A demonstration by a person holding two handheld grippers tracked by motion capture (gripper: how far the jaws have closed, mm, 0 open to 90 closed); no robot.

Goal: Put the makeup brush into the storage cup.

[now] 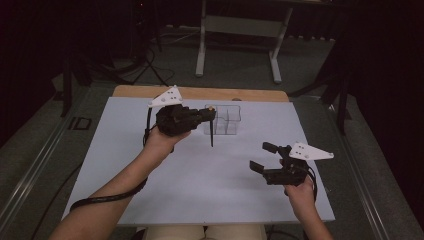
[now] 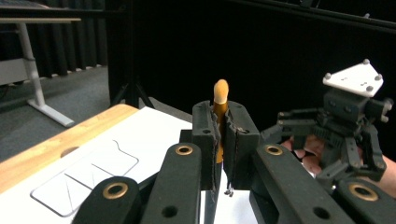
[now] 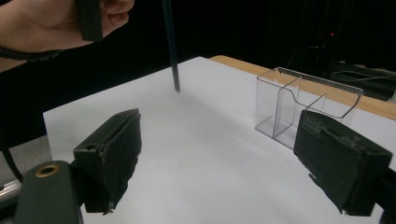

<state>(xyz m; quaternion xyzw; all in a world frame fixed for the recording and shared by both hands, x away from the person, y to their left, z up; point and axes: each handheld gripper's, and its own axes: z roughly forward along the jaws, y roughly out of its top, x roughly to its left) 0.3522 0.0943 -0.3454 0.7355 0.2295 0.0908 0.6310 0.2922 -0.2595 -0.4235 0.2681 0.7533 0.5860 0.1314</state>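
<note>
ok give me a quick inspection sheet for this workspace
surface: white board on a wooden tabletop
job's things: dark thin pencil with orange eraser tip, hanging upright above the board; clear plastic compartment organiser, looks empty
clutter: nothing seen
grippers: left claw shut on the pencil; right claw open, holding nothing
cables: black cable trails from the left claw
surroundings: grey floor, white desk frame, dark curtains

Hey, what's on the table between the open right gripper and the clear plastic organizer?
Nothing: between the right gripper and the clear organizer the white table is bare, as the high view and right gripper view show.
</note>
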